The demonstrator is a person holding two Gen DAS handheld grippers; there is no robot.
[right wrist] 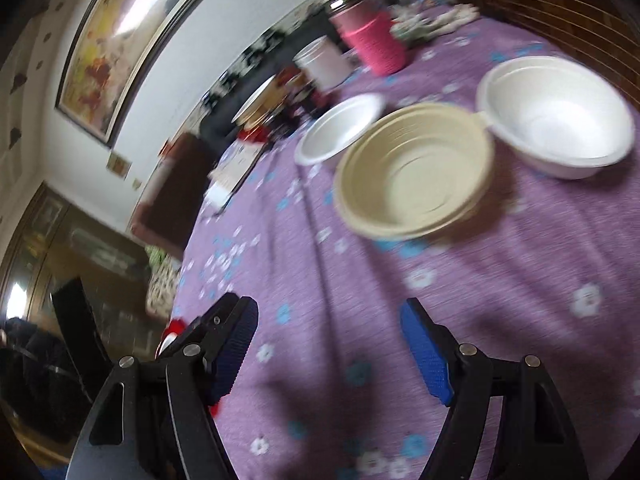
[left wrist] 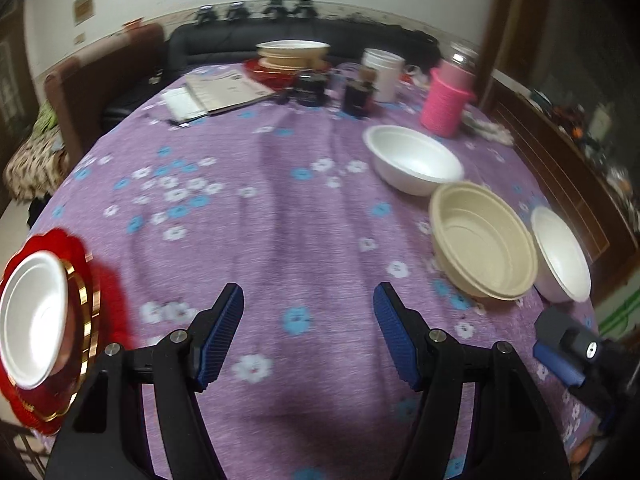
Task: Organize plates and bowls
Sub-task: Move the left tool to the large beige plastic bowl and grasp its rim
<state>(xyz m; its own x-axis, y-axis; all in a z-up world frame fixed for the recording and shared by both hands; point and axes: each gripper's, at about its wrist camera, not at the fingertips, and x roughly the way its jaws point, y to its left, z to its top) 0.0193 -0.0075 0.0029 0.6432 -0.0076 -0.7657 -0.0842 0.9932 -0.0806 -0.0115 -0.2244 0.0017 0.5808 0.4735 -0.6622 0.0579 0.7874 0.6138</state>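
On the purple flowered tablecloth (left wrist: pixel 280 184), three bowls sit in a row at the right: a white foam bowl (left wrist: pixel 412 158), a beige bowl (left wrist: pixel 482 240) and another white bowl (left wrist: pixel 562 256). At the left edge a white bowl (left wrist: pixel 32 316) rests on a red gold-rimmed plate (left wrist: pixel 94 300). My left gripper (left wrist: pixel 308 292) hangs open over bare cloth, with nothing between its fingers. In the right wrist view my right gripper (right wrist: pixel 330 312) is also open and empty. It stands short of the beige bowl (right wrist: pixel 416 172), which is flanked by two white bowls (right wrist: pixel 340 128) (right wrist: pixel 560 116).
A stack of bowls on a red plate (left wrist: pixel 292 56) stands at the far edge, beside dark jars (left wrist: pixel 310 88), a white cup (left wrist: pixel 382 74) and a pink knit-covered jar (left wrist: pixel 446 102). Papers (left wrist: pixel 224 90) lie far left. A chair (left wrist: pixel 96 84) and a wooden cabinet (left wrist: pixel 560 168) flank the table.
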